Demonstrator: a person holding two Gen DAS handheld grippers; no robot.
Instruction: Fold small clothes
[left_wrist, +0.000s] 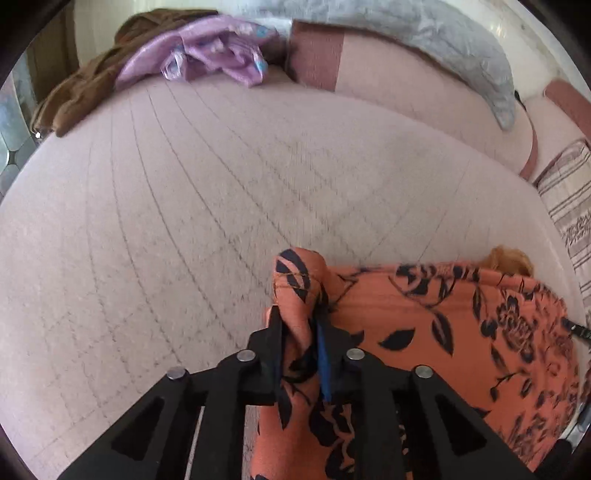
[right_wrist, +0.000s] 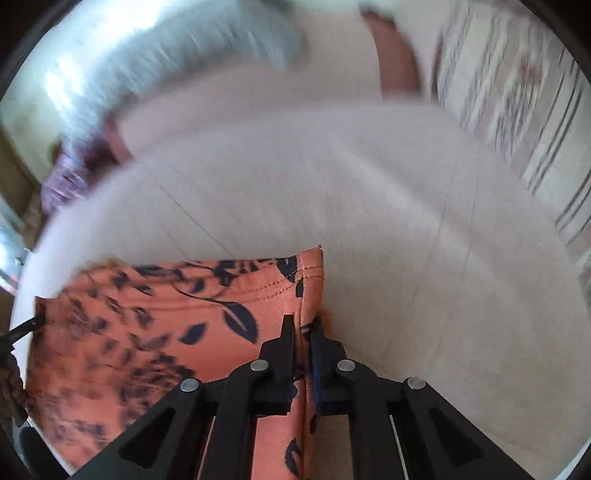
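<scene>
An orange garment (left_wrist: 461, 332) with a dark blue leaf and flower print lies on a pale quilted bed cover (left_wrist: 166, 221). My left gripper (left_wrist: 299, 314) is shut on the garment's bunched left corner, and the cloth stands up between its black fingers. In the right wrist view the same orange garment (right_wrist: 166, 314) spreads to the left. My right gripper (right_wrist: 302, 325) is shut on its hemmed right edge, near the stitched corner. The bed cover (right_wrist: 406, 258) stretches ahead of both grippers.
At the far left edge of the bed lie a crumpled lilac garment (left_wrist: 207, 51) and a brown one (left_wrist: 85, 85). A grey blanket (left_wrist: 443, 48) drapes over pale pillows at the back. A striped cloth (left_wrist: 569, 206) lies at the right, the same striped cloth (right_wrist: 517, 110) blurred.
</scene>
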